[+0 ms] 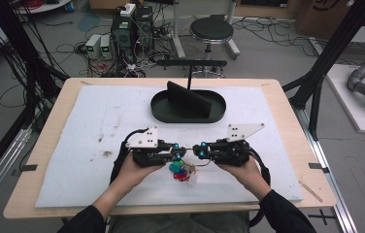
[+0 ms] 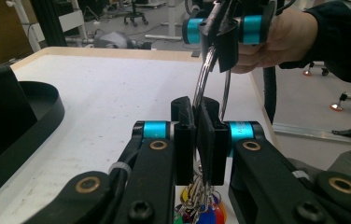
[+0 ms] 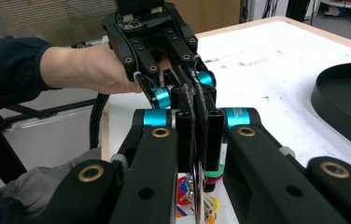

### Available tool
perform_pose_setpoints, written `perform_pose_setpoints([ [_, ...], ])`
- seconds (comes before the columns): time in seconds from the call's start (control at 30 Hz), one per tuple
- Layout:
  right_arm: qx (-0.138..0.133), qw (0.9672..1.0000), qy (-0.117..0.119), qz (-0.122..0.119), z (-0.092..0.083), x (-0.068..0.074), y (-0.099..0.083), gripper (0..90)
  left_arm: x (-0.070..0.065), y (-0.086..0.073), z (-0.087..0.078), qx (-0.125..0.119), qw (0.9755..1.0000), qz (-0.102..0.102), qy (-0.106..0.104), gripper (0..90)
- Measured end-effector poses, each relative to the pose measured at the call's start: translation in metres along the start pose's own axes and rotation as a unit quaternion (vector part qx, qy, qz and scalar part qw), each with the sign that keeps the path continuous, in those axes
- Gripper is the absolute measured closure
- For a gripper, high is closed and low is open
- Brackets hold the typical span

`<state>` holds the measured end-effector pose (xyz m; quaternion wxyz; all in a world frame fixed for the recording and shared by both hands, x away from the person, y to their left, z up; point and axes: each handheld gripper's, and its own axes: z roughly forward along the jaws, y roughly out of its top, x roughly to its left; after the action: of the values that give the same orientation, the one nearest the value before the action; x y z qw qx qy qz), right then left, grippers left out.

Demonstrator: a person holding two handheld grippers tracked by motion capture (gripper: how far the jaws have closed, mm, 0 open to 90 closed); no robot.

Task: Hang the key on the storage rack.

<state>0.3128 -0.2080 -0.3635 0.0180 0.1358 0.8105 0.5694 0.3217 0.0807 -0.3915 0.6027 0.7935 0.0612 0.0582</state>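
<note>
Two handheld grippers facing tip to tip at lower centre of the high view, above a white mat [image 1: 98,145]. Left gripper [image 1: 176,154] clamped on a thin metal key ring [image 2: 205,79], jaws together. Right gripper [image 1: 198,151] clamped on the same ring's far side. Coloured tags [image 1: 180,171] dangling below the ring. Black tray [image 1: 161,110] at upper centre, well apart.
</note>
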Motion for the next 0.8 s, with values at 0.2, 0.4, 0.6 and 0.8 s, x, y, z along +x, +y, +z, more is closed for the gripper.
perform_pose_setpoints([
  [0.2, -0.006, 1.0, 0.001, 0.003, -0.002, -0.001, 0.0, 83.7, 0.001, 0.0, -0.001, -0.007, 1.0, -0.006, -0.001, 86.3],
  [0.4, -0.024, 0.9996, -0.007, 0.012, -0.01, -0.007, 0.0, 63.7, 0.002, 0.002, -0.006, -0.016, 0.9998, -0.003, 0.009, 86.6],
  [0.6, -0.046, 0.9975, -0.047, 0.027, -0.024, -0.017, -0.004, 48.3, 0.004, 0.009, -0.015, -0.023, 0.9994, 0.003, 0.026, 86.6],
  [0.8, -0.059, 0.99, -0.122, 0.041, -0.045, -0.033, -0.014, 40.9, 0.009, 0.02, -0.025, -0.035, 0.9984, 0.009, 0.043, 86.6],
])
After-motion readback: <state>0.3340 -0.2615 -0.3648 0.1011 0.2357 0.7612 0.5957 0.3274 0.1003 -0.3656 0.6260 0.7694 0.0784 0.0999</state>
